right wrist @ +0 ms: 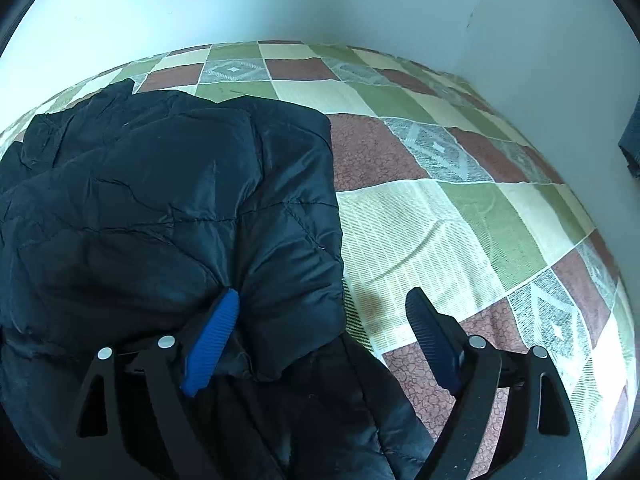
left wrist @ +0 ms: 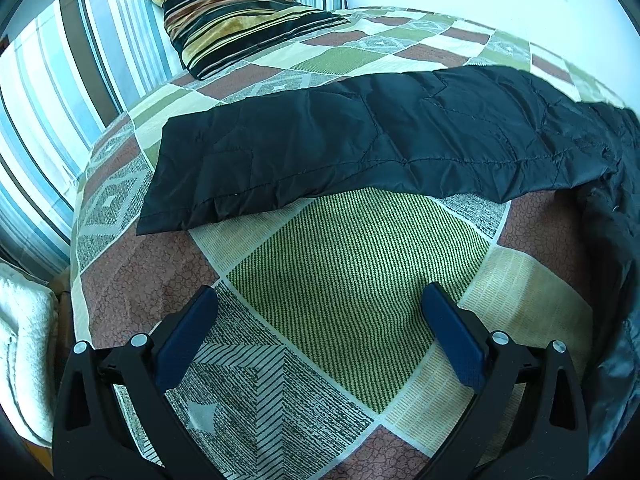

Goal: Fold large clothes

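A black quilted jacket (left wrist: 360,144) lies on the patchwork bed cover (left wrist: 352,280); one long sleeve stretches flat across the left wrist view. My left gripper (left wrist: 320,296) hovers open over bare cover, short of the sleeve, nothing between its blue fingers (left wrist: 188,340). In the right wrist view the jacket's folded body (right wrist: 160,208) fills the left half. My right gripper (right wrist: 322,296) is open wide at the jacket's right edge. Its left finger (right wrist: 212,344) rests against the puffy fabric; its right finger (right wrist: 432,344) stands over bare cover. A fold of jacket bulges between them, unpinched.
A striped cushion (left wrist: 236,12) leans at the head of the bed by striped curtains (left wrist: 44,128). A white towel-like bundle (left wrist: 20,344) lies off the bed's left side. White walls (right wrist: 320,0) border the far edge and right corner of the bed.
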